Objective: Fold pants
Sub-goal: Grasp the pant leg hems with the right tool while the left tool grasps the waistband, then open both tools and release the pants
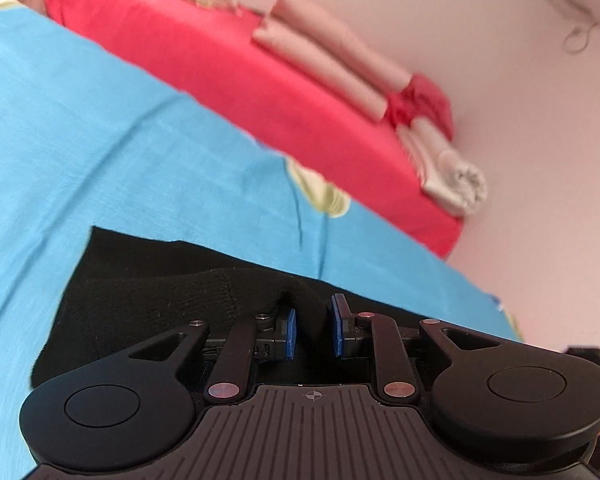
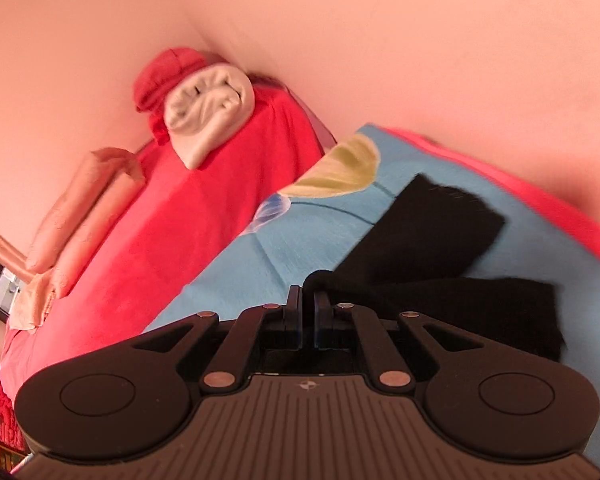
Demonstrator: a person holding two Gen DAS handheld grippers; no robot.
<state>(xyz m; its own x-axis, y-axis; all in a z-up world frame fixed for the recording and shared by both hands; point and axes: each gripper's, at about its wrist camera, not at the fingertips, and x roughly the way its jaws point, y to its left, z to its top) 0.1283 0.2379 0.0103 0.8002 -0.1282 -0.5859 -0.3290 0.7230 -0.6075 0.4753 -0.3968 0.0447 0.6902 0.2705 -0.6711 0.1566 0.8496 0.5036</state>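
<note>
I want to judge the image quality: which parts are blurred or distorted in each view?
Left wrist view: the red bed cover and rolled beige towels are smeared by motion; the left gripper is sharp. Right wrist view: the black knitted pants have blurred edges, the fisheye tilts the blue sheet, and a pink cast covers the wall.

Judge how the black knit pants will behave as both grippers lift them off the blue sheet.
Probably floppy: the black pants bunch between the right gripper pads. Likely light, since the left gripper holds a small pinch. The knit probably grips well.

Left claw (image 1: pixel 313 330) and right claw (image 2: pixel 308 314) clamped, angled down.
</note>
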